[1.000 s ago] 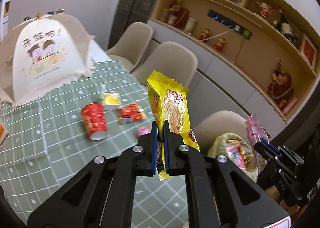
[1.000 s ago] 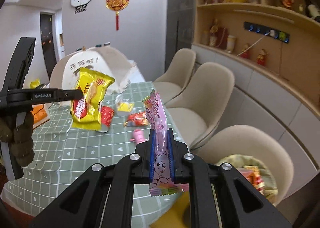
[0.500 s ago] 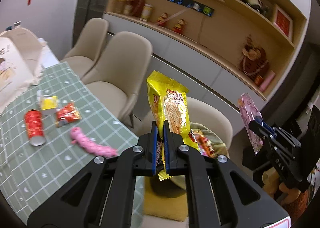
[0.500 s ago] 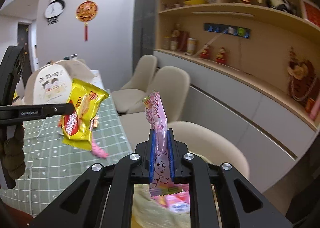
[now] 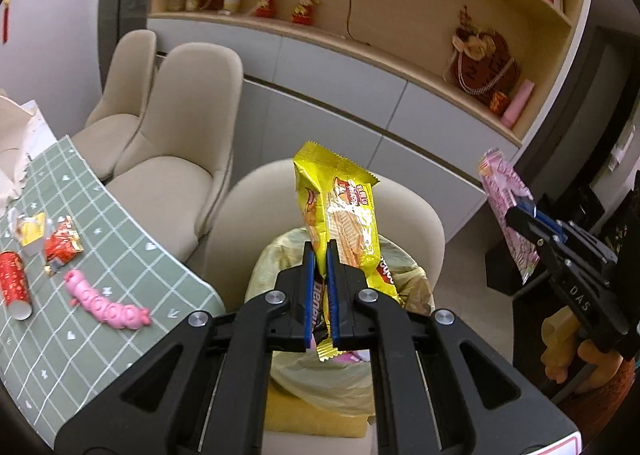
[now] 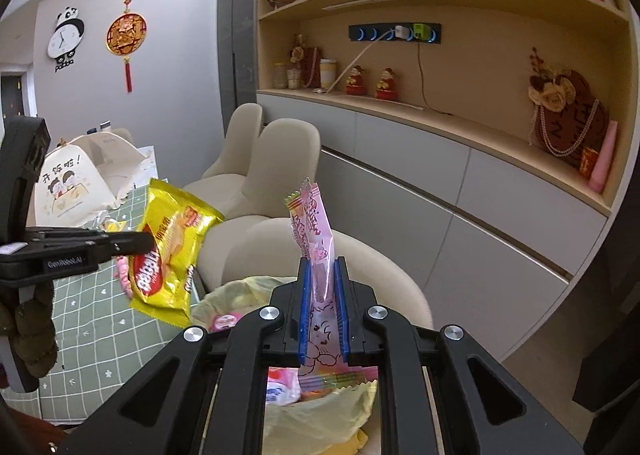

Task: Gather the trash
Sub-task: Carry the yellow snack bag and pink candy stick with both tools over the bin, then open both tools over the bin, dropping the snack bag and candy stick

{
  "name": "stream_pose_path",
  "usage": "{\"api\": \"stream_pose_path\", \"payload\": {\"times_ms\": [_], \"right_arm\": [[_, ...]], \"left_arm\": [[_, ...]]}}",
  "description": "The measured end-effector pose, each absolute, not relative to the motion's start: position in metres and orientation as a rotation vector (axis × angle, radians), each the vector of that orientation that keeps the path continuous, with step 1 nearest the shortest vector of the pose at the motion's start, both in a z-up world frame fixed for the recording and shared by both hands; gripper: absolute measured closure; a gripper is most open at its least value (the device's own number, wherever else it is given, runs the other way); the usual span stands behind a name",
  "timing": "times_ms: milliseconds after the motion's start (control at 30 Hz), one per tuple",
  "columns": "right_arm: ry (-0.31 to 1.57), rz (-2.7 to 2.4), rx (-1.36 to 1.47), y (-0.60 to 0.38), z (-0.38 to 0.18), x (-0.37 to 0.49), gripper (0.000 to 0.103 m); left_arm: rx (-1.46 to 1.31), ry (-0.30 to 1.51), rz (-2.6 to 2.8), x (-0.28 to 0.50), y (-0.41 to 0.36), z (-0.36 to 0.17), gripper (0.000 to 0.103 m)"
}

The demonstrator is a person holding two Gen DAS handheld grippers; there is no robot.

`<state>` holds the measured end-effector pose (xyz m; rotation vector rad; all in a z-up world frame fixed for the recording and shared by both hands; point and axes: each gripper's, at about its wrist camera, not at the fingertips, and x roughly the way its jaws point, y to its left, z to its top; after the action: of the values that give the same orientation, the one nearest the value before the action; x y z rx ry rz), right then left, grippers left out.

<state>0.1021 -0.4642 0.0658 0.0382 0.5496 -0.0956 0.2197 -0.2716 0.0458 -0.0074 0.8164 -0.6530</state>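
Here both jaws clamp wrappers: left gripper (image 5: 321, 251) yellow wrapper (image 5: 344, 215), right gripper (image 6: 323, 267) pink wrapper (image 6: 314, 231).

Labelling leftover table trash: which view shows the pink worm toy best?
Left wrist view: the pink worm toy lies whole and unobstructed on the green tablecloth. In the right wrist view only a pink sliver shows behind the yellow wrapper.

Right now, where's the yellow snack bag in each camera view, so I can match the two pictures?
Left wrist: yellow bag stands upright at centre, pinched in the left claw, above the trash bag.
Right wrist: yellow bag hangs at left of centre, tilted, from the left claw's tip.
Shared landmark: the pink wrapper in the right claw.
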Motion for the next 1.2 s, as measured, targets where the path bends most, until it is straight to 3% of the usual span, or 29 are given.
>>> {"api": "stream_pose_path", "payload": {"times_ms": [633,733,933,1200], "right_arm": [[0.618,-0.117,0.139,-0.502,0.030,0.100,0.090],[0.623,-0.104,0.145,-0.501,0.027,0.104,0.090],[0.635,-0.026,0.175,-0.488,0.023,0.117,0.090],[0.730,0.152,0.195,-0.443,0.002,0.158,0.090]], "left_arm": [[0.281,1.096,-0.675,0.234,-0.361,-0.067,0.096],[0.231,1.102,-0.659,0.239,-0.355,-0.064,0.081],[0.100,1.041,-0.607,0.242,-0.315,-0.032,0.059],[-0.045,0.999,-0.445,0.235,-0.226,-0.006,0.055]]}}
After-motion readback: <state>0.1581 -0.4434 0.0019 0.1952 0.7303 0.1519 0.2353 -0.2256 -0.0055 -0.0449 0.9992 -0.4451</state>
